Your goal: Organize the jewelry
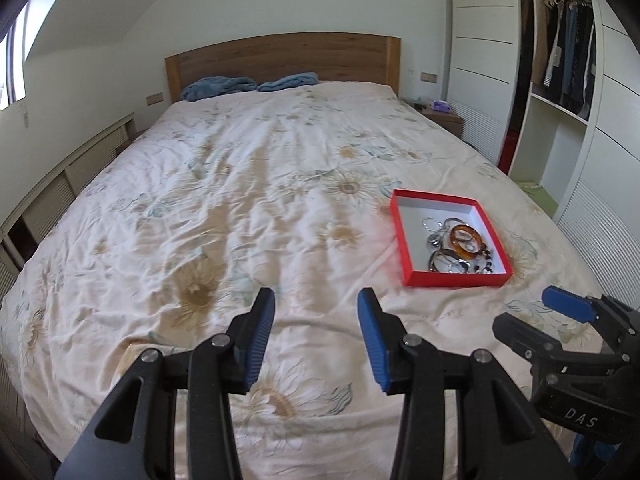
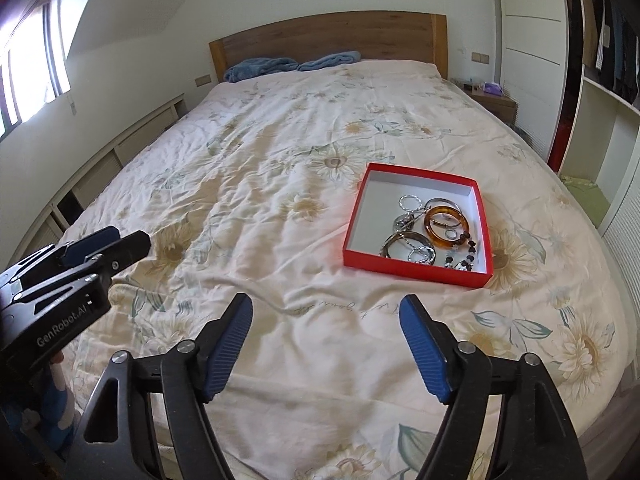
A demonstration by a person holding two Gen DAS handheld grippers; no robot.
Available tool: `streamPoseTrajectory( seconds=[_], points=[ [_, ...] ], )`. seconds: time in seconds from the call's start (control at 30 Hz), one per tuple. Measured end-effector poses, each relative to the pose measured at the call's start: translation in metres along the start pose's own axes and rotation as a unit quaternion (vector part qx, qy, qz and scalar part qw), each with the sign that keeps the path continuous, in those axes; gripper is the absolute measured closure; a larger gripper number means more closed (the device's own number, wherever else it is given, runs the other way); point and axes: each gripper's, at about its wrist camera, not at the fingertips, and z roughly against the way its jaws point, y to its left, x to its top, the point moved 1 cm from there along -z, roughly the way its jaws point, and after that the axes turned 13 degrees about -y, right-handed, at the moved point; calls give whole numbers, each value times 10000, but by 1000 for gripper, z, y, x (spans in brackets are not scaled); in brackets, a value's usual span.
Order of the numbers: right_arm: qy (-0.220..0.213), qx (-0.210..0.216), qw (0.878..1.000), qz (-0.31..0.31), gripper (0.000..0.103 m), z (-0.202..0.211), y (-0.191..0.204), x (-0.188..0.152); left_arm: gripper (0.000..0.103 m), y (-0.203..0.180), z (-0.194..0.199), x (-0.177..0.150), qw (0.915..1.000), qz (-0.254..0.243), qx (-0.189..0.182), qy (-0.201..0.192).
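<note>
A shallow red box (image 2: 416, 270) with a white inside lies on the bed, to the right; it also shows in the left wrist view (image 1: 456, 280). In it lie an amber bangle (image 2: 446, 226), silver rings and bangles (image 2: 408, 202) and a dark beaded piece (image 2: 466, 254). The amber bangle also shows in the left wrist view (image 1: 466, 240). My left gripper (image 1: 316, 300) is open and empty above the near bed, left of the box. My right gripper (image 2: 326, 306) is open and empty, just short of the box. Each gripper shows in the other's view, the right (image 1: 560, 312) and the left (image 2: 108, 240).
The bed carries a cream floral duvet (image 2: 260, 184). Blue pillows (image 2: 292, 64) lie against a wooden headboard (image 2: 328, 34). A nightstand (image 2: 492, 100) and an open wardrobe (image 1: 560, 60) stand to the right. Low cabinets (image 2: 120, 148) run along the left wall.
</note>
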Motion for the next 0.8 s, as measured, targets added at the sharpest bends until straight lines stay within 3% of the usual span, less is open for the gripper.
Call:
streamPoseTrajectory(
  seconds=[0.8],
  points=[
    [-41,-47,9998,170,23,28,17,-26,62,22,42,-23,9992,76,272,-268]
  ],
)
